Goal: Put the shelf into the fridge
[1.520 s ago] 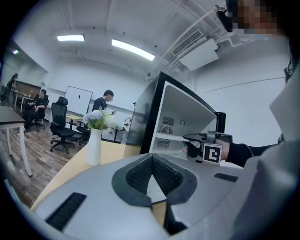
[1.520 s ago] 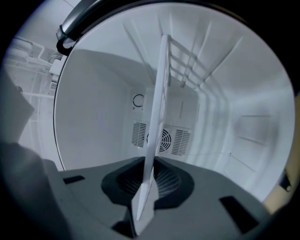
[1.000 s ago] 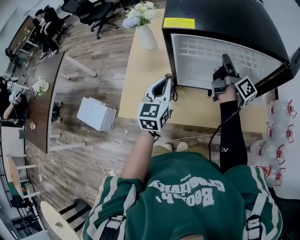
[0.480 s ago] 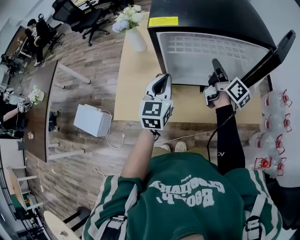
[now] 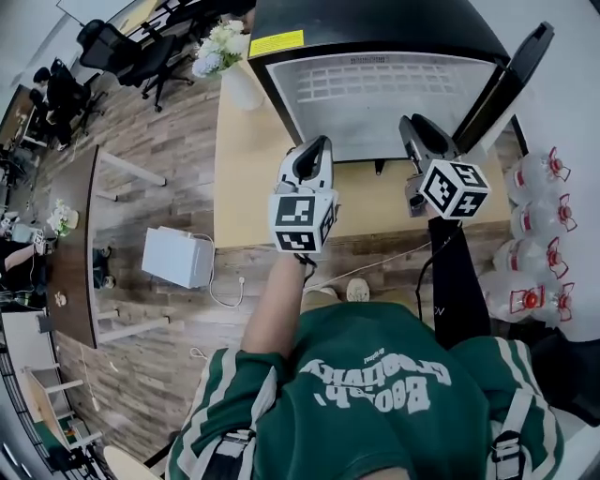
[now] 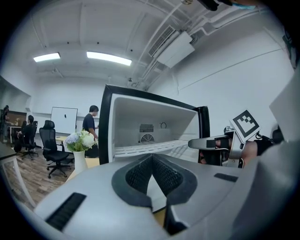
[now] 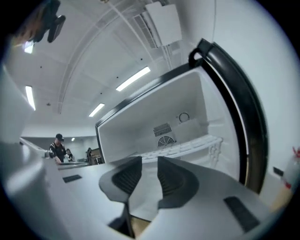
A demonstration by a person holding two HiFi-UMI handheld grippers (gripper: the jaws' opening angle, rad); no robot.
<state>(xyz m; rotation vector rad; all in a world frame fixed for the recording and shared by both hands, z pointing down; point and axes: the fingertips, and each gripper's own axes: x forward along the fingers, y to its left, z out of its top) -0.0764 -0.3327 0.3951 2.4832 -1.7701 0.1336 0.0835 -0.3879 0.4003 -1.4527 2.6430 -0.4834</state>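
Note:
The black fridge (image 5: pixel 375 28) stands open on the wooden table (image 5: pixel 246 187). The white slatted shelf (image 5: pixel 375 86) lies inside it, also visible as the shelf (image 6: pixel 140 149) and the shelf (image 7: pixel 187 147) in the gripper views. My left gripper (image 5: pixel 319 148) hovers in front of the fridge mouth's left side, and the left gripper (image 6: pixel 151 157) is shut on nothing. My right gripper (image 5: pixel 414 127) hangs before the opening's right part. The right gripper (image 7: pixel 149 161) has just been opening, with nothing between its jaws.
The fridge door (image 5: pixel 514 70) stands open to the right. A white vase of flowers (image 5: pixel 230 56) sits on the table left of the fridge. A white box (image 5: pixel 176 256) and cables lie on the floor, and water bottles (image 5: pixel 534 244) stand at the right. People sit at desks far left.
Both grippers have drawn back from the fridge toward me. The right one has left the shelf's front edge, rolled over and opened its jaws. The left stays shut.

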